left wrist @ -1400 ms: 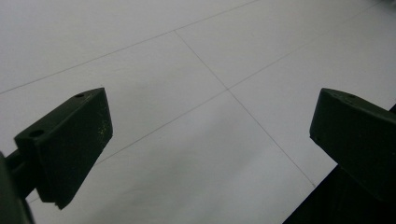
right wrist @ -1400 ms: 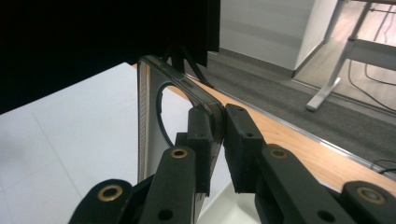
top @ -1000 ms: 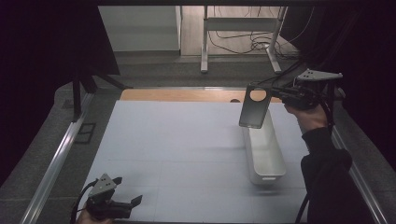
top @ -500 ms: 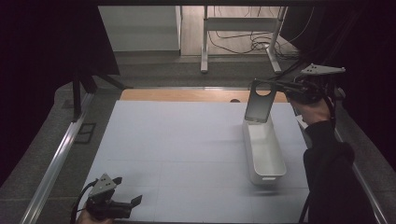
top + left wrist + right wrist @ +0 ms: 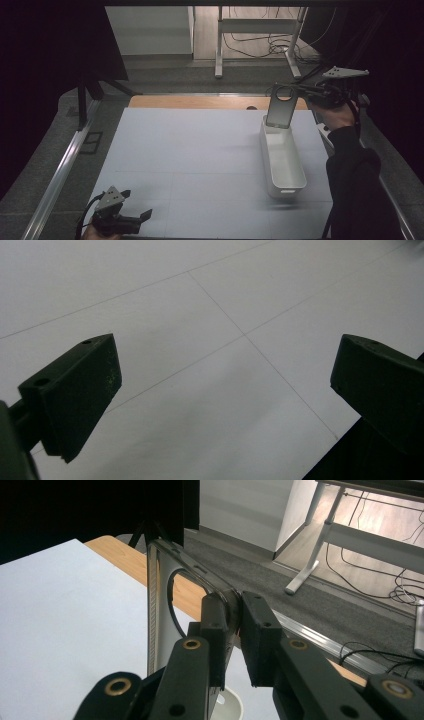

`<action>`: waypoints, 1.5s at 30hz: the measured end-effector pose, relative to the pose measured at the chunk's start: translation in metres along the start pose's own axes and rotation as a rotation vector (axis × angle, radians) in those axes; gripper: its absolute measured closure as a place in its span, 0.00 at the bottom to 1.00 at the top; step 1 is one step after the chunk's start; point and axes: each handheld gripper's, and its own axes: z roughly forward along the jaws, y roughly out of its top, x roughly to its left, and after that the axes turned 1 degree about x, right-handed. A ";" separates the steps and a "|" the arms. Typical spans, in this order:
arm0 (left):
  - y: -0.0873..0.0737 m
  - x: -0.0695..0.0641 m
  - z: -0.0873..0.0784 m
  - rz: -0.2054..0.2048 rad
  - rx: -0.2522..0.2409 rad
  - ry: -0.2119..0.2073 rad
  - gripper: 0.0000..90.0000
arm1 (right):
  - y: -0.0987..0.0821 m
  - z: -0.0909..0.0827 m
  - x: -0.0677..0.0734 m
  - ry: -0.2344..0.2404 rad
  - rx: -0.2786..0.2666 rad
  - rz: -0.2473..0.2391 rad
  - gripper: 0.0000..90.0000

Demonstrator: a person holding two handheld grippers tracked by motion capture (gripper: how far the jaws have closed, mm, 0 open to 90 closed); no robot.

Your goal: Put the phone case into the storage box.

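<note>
Dangling a dark flat case (image 5: 279,111) over the white bin's (image 5: 283,161) far end near the tabletop's right edge, the right gripper (image 5: 300,90) is clamping its rim, drop pending, while the left gripper (image 5: 131,220) is resting open.

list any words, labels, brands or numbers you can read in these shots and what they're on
None can be read.
Dark flat piece with a round hole clamped in the right gripper: no marking shows.
White bin: plain.
White table sheet: thin lines only, no print.
Left gripper and its jaws: bare black, no lettering.
</note>
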 end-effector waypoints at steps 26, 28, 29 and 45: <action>0.000 0.000 0.000 -0.011 0.004 0.005 0.01 | -0.033 0.031 -0.011 0.018 0.011 -0.029 0.89; 0.000 0.000 0.000 -0.011 0.004 0.005 0.01 | -0.035 0.033 -0.011 0.025 0.011 -0.029 0.89; 0.000 0.000 0.000 -0.012 0.004 0.005 0.01 | -0.036 0.034 -0.011 0.023 0.012 -0.032 0.89; 0.000 0.001 0.000 -0.019 0.011 0.014 0.01 | -0.058 0.050 -0.014 0.014 0.009 -0.057 0.89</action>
